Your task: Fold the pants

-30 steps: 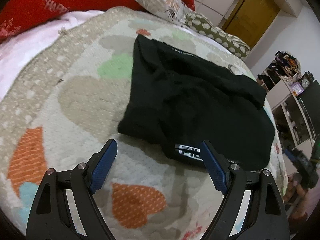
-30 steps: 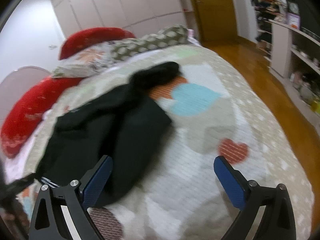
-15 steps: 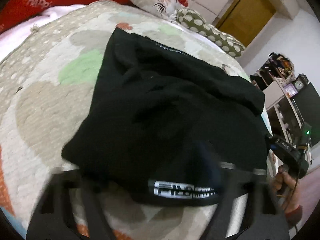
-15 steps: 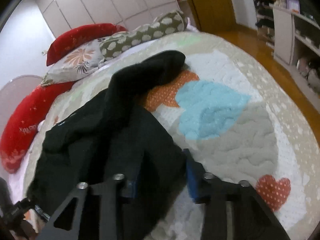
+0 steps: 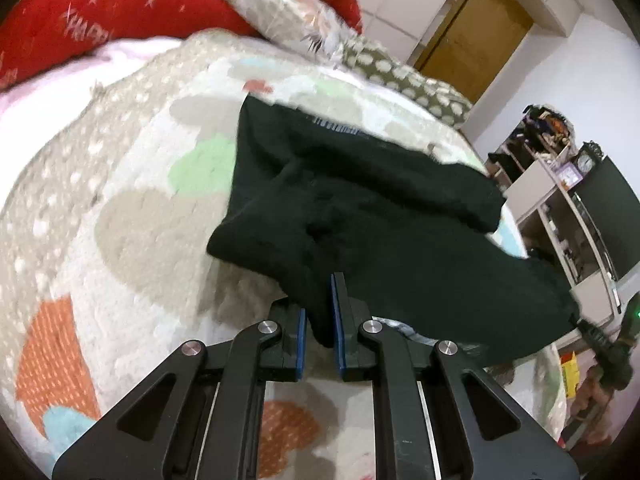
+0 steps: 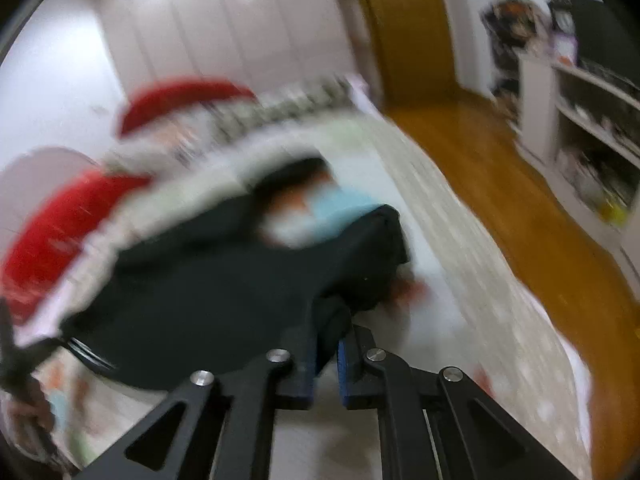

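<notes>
Black pants (image 5: pixel 360 208) lie crumpled on a quilted bedspread with heart shapes (image 5: pixel 132 232). My left gripper (image 5: pixel 320 312) is shut on the near edge of the pants, with black cloth pinched between its blue pads. In the blurred right wrist view, my right gripper (image 6: pixel 326 344) is shut on another near edge of the pants (image 6: pixel 224 280), and the cloth hangs raised between the two grippers. The far pant leg (image 5: pixel 460 196) rests folded on the bed.
Red cushions (image 5: pixel 88 12) and patterned pillows (image 5: pixel 404 80) line the head of the bed. A wooden door (image 5: pixel 476 36) and open shelves (image 5: pixel 560 184) stand to the right. Wooden floor (image 6: pixel 520 208) runs along the bed's right edge.
Both grippers were open above the bed, moved onto the pants' near edge and closed on the cloth. The edge is now lifted off the bedspread, and the right view blurs with motion.
</notes>
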Demonstrator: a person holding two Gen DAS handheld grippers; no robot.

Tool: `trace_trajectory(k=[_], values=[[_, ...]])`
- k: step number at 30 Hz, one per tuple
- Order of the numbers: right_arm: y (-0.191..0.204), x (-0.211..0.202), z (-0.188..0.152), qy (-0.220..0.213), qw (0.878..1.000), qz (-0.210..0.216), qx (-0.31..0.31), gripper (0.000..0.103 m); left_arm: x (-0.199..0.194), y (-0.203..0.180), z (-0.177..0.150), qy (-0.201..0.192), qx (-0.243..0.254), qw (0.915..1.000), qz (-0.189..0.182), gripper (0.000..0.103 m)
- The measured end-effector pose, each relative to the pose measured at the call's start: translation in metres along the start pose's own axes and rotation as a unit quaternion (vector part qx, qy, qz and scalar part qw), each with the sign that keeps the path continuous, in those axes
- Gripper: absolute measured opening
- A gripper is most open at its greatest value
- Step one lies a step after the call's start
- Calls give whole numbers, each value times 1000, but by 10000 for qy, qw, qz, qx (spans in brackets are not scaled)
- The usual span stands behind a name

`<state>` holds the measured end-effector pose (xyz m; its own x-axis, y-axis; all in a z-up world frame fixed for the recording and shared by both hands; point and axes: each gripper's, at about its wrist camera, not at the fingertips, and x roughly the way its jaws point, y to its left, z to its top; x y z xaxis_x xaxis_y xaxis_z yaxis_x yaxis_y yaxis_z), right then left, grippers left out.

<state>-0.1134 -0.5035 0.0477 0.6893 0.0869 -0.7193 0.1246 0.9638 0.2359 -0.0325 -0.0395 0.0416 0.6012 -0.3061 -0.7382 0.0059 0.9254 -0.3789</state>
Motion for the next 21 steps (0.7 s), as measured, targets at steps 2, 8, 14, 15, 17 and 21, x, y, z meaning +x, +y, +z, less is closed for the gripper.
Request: trace_trajectory(k=[2,8,14,15,17,21], values=[[-20,16,-16,547,9978,-254,260,21,8,5,-8,130,-64,9998,109,10],[-60,-7,-13,88,9956,-390,845,40,9,12,-18,179,-173,9996,144,10],[-60,22,18,-63,9968,-511,614,40,11,5,-17,183,-84,9993,320,10],[-53,28,18,21,9974,-452,557,40,11,6,-18,189,-98,9993,319,10],[-19,27,18,-32,9998,95,189,40,12,5,-15,194,-111,9993,303,10],[17,20,10,44,9983,485,-320,40,14,4,-14,206,-87,9992,341,10]])
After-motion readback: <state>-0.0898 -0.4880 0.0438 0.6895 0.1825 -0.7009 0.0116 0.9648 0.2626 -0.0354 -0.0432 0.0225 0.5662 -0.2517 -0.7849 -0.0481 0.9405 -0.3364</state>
